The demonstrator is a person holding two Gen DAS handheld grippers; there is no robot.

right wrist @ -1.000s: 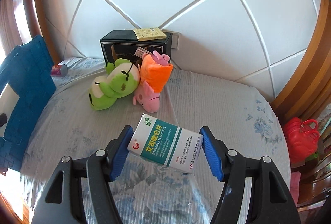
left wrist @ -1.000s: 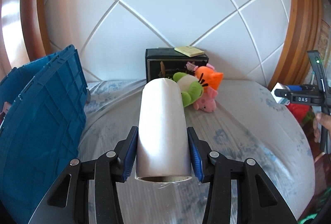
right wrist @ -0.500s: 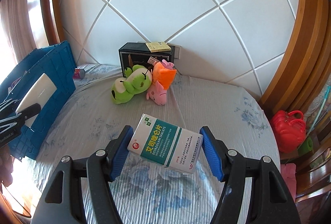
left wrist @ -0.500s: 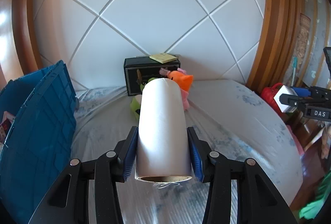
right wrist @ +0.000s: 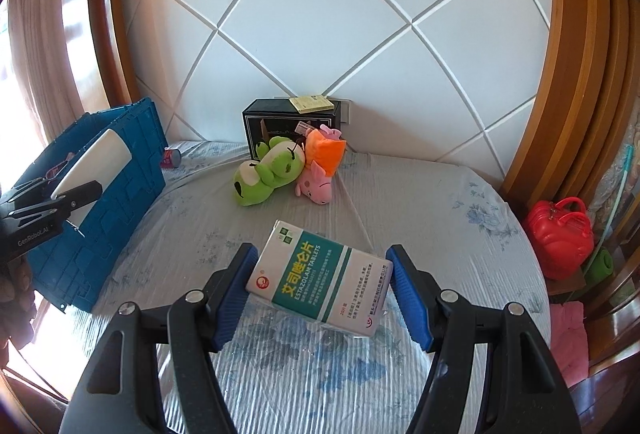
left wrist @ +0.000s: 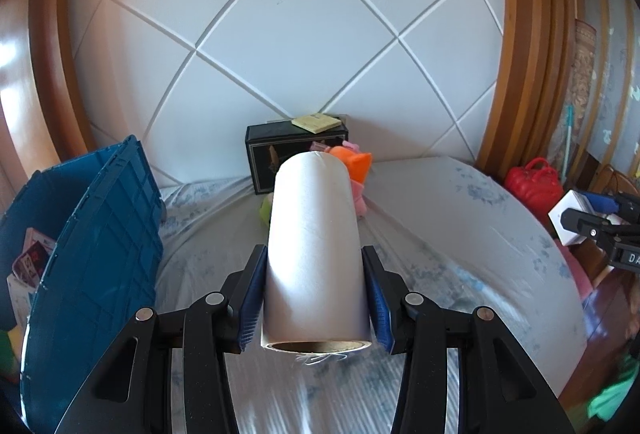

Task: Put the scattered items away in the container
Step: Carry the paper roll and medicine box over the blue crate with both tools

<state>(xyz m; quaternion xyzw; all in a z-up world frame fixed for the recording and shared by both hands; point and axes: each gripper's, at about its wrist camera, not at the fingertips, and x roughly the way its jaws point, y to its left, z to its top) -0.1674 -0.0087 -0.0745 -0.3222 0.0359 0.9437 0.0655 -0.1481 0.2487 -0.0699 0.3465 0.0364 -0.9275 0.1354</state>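
Blue crate [left wrist: 100, 234] holds small boxes [left wrist: 30, 258]; jaws clamp white roll [left wrist: 316, 246] and tablet box [right wrist: 320, 282].

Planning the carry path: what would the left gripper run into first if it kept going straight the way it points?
Probably the plush toys in front of the black box, which the held white roll hides partly. The blue crate lies off to its left. Depth is uncertain.

Your left gripper [left wrist: 316, 298] is angled downward, both blue pads [left wrist: 251, 298] clamped flat on the sides of a white roll [left wrist: 316, 246]. Your right gripper [right wrist: 324, 290] is also pitched down, jaws set wider, pads pressing the two ends of a tablet box [right wrist: 320, 282], which sits skewed between them. Your fingers [right wrist: 18, 290] show at the left edge of the right wrist view.
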